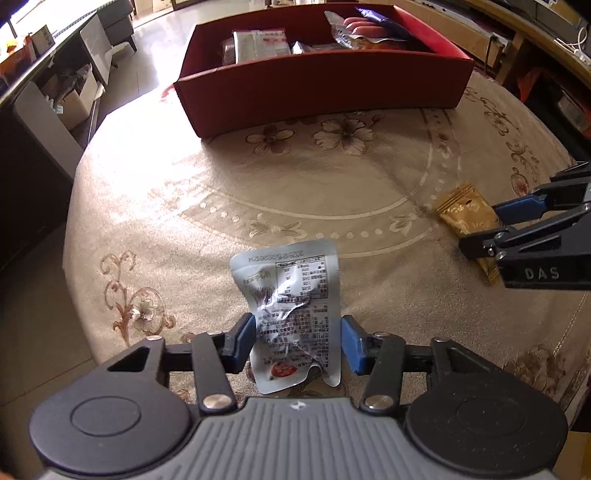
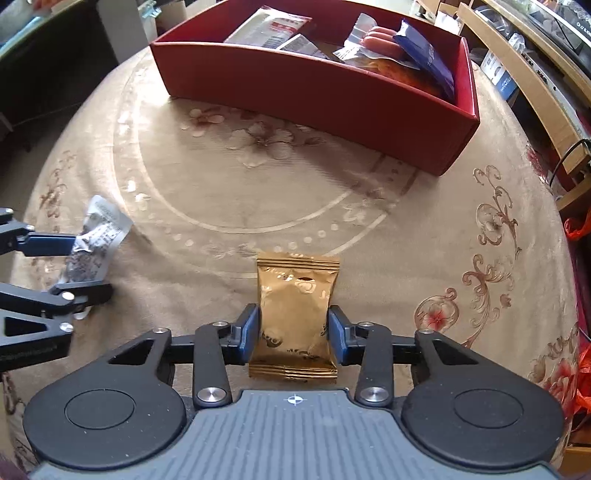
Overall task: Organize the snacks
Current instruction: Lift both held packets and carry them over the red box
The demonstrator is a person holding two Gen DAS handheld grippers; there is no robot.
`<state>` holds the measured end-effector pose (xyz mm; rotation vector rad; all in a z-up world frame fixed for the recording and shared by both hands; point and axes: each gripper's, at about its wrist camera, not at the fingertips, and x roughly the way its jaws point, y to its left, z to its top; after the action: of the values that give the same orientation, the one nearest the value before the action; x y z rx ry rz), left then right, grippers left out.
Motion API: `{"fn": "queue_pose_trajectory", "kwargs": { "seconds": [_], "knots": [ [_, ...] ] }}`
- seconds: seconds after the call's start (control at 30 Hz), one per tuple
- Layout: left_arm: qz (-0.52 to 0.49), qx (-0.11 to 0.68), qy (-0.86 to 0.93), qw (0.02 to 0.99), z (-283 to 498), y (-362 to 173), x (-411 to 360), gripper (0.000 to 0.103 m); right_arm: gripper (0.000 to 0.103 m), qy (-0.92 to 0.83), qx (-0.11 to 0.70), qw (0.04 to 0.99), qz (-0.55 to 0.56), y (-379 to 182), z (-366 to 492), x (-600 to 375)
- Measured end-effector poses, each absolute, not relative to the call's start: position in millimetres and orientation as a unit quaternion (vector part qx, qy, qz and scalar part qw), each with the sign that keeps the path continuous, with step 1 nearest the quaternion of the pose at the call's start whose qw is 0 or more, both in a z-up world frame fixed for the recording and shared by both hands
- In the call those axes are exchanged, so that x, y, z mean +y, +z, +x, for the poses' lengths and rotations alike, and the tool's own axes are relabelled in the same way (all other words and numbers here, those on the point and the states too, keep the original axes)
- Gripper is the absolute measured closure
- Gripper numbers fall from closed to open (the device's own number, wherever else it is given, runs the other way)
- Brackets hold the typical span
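Floral tablecloth (image 1: pixel 369 177) covering round table. Grey sofa (image 1: pixel 116 18) sitting beyond table, far left. Wooden shelf (image 2: pixel 535 74) standing right of table.

Print on silver packet (image 1: pixel 295 306) too small to read. Snacks in red box (image 1: pixel 317 88) partly hidden behind near wall.

Crinkled glossy foil pouch (image 1: pixel 291 314); shiny gold wrapper (image 2: pixel 295 317); plush tablecloth (image 1: pixel 221 177).

A lived-in home: a round table under a beige floral-embroidered tablecloth (image 1: pixel 369 177), a grey upholstered sofa (image 1: pixel 118 18) on glossy tiled floor, and cluttered wooden shelving (image 2: pixel 535 70) alongside.
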<state>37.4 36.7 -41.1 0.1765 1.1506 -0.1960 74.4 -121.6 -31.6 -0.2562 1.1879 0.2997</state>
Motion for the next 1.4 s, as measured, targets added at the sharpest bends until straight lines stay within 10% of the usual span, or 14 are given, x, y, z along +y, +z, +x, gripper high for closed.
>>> {"fn": "queue_pose_trajectory", "kwargs": {
  "seconds": [1.4],
  "knots": [
    [-0.025,0.462,-0.074,0.883,103,26,26,0.061,0.056,0.131,0.463,0.876,-0.041,36,108,-127]
  ]
}}
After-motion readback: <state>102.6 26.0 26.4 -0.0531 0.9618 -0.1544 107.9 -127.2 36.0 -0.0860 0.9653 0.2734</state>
